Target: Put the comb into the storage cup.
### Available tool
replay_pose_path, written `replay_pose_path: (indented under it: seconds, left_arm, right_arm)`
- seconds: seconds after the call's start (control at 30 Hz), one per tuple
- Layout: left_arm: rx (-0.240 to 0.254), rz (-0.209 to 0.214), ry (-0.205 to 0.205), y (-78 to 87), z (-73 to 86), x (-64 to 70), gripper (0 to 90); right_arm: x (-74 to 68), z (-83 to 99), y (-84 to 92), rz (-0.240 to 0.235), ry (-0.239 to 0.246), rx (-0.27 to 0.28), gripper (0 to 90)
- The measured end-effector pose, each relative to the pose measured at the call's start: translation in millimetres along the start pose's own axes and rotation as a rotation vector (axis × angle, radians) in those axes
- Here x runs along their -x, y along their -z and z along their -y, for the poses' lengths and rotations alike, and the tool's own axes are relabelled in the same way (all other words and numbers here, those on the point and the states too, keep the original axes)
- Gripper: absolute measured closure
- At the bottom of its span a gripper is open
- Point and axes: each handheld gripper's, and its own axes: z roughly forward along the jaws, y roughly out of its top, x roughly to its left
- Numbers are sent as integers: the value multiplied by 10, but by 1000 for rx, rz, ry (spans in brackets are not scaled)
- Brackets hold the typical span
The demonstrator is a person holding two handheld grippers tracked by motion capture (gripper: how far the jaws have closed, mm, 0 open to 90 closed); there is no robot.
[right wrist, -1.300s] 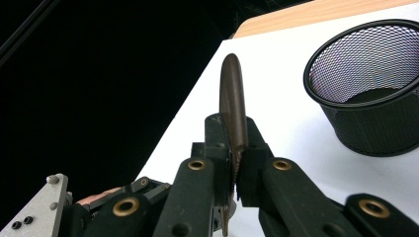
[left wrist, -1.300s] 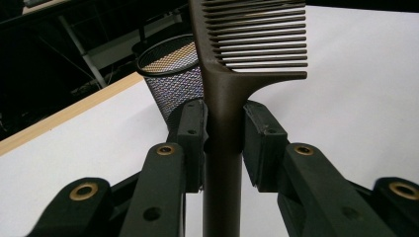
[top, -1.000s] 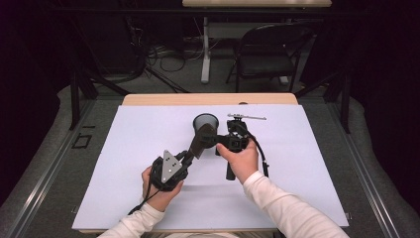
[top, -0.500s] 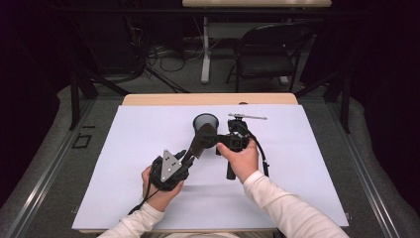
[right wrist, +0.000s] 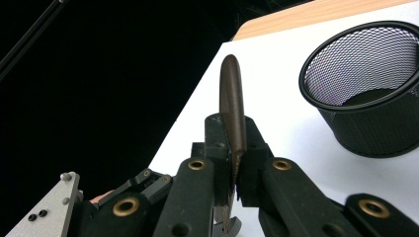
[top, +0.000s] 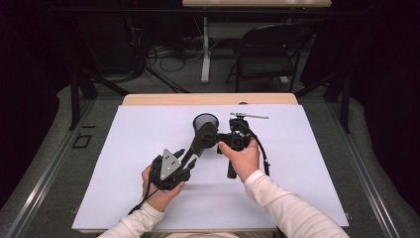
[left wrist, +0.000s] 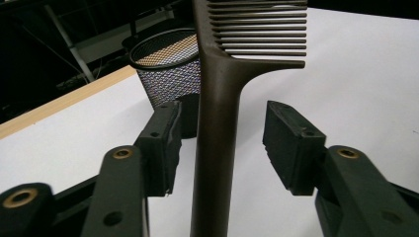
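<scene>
This looks like a lab or test room set up for filming, not a home. A desk [top: 148,106] with a big white sheet [top: 307,163] over it stands in the middle, with black metal stand legs [top: 81,94] at its left and right sides and dark walls all around. On the far side of the desk there are loose cables [top: 158,54] on the grey floor [top: 44,153], a black folding chair [top: 267,54], and the white leg of another table [top: 205,49].

support: wooden table [top: 148,99] | cover: white sheet [top: 317,168] | on it: mesh cup [top: 205,122], metal tool [top: 249,115]
</scene>
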Motion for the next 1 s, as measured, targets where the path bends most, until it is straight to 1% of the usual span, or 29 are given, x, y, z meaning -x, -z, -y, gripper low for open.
replay_pose_path:
  seconds: [0.17,0.3,0.4,0.57,0.67,0.83,0.87,0.9,0.93,1.0]
  left_arm:
    - [7,4,9,6,-9,-22,413]
    - [25,0,31,31,-26,-47,379]
    - [20,-1,47,46,-38,-77,368]
    - [13,-6,93,55,-49,-135,369]
    - [12,-5,107,65,-59,-174,371]
    - [29,6,136,85,-82,-236,381]
    - [31,12,131,78,-81,-252,381]
    - [32,0,120,69,-78,-264,386]
    - [26,0,129,65,-75,-279,390]
    - [28,20,143,60,-71,-305,412]
  right_arm:
    - [19,-10,-1,2,0,1,867]
    - [31,-21,8,1,-1,10,867]
    - [42,-32,23,5,-4,13,867]
    - [67,-54,49,13,0,23,867]
    - [88,-68,62,17,-1,29,867]
    - [113,-89,84,23,-9,34,866]
    - [117,-91,87,25,-9,35,867]
    - [122,-93,89,27,-7,35,866]
    - [126,-94,90,28,-6,36,867]
    - [131,-96,93,30,-6,36,866]
